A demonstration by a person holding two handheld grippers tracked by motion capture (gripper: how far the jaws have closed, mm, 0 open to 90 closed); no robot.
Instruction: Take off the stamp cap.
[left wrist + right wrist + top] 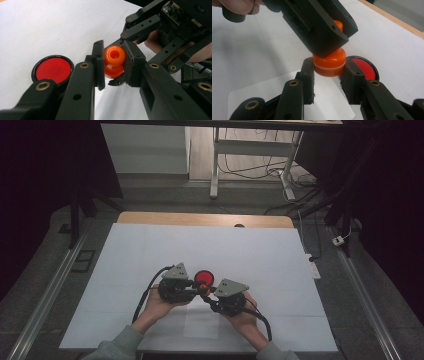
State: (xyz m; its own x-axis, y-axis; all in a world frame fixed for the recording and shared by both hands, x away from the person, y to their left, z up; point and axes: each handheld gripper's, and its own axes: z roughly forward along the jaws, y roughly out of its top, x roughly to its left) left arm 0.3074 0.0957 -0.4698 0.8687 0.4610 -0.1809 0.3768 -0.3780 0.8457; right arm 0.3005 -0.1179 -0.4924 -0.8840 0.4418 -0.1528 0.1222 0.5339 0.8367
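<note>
A small orange knob-shaped piece [203,291] is held just above the white table between both grippers. My left gripper [114,63] is shut on its narrower rounded top [114,55]. My right gripper [329,71] is shut on its wider lower body [329,65], which has a thin pale seam around it. In the right gripper view the left gripper's fingers [322,30] come down from above and hide most of the top. A red disc with a black rim [203,278] lies flat on the table just beyond the piece, also seen as the red disc [52,70] in the left gripper view.
A white sheet [150,250] covers the table, with a wooden edge [200,219] at the far side. A smaller slip of paper [200,322] lies under the hands near the front edge. Table legs and cables [280,170] are on the floor beyond.
</note>
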